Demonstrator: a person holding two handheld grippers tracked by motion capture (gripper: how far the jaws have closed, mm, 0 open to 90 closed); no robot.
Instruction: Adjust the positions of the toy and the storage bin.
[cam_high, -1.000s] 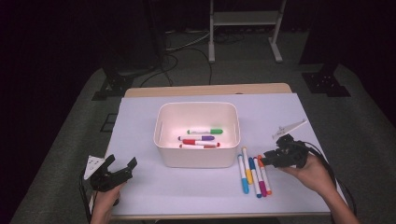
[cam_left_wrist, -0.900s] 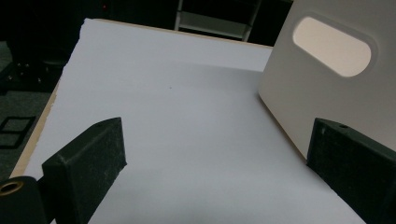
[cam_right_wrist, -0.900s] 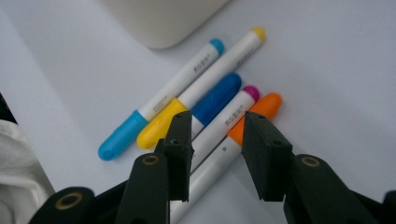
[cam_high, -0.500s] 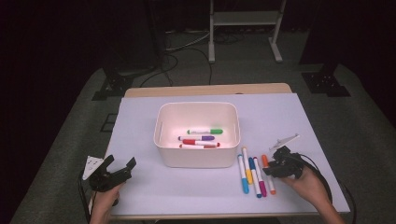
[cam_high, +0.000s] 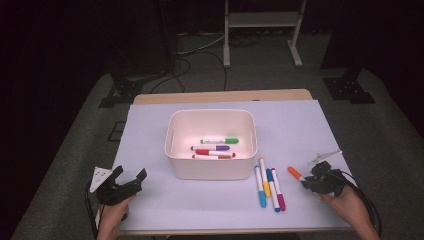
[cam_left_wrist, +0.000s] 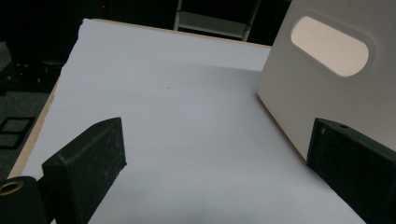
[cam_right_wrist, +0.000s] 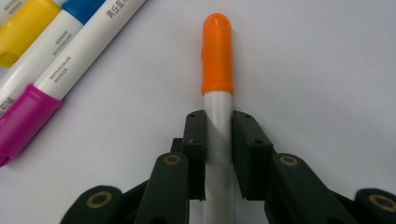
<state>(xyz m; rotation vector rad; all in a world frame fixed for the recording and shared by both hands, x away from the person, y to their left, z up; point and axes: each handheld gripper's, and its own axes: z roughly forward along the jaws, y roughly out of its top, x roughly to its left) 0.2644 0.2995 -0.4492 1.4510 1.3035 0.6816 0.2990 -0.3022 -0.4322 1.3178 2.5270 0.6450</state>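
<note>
High view: the white bin (cam_high: 210, 145) sits mid-table on the white sheet (cam_high: 300, 125) and holds four markers, green-capped (cam_high: 220, 141), purple-capped (cam_high: 210, 148) and two red ones (cam_high: 214, 154). Just to its right lie three loose markers (cam_high: 269, 182). Your right gripper (cam_high: 306, 181) is low at the near right, with the orange marker (cam_high: 296, 173) poking out toward the bin; your left gripper (cam_high: 131, 176) rests at the near left corner. A second ago your right hand was higher and nearer the loose markers; your left has kept its place.

Left gripper view: your jaws stand wide apart over bare sheet, the bin's wall (cam_left_wrist: 336, 70) just ahead on the right.

Right gripper view: your jaws, which have just been closing, clamp the white barrel of the orange marker (cam_right_wrist: 217, 60) lying flat on the sheet.
</note>
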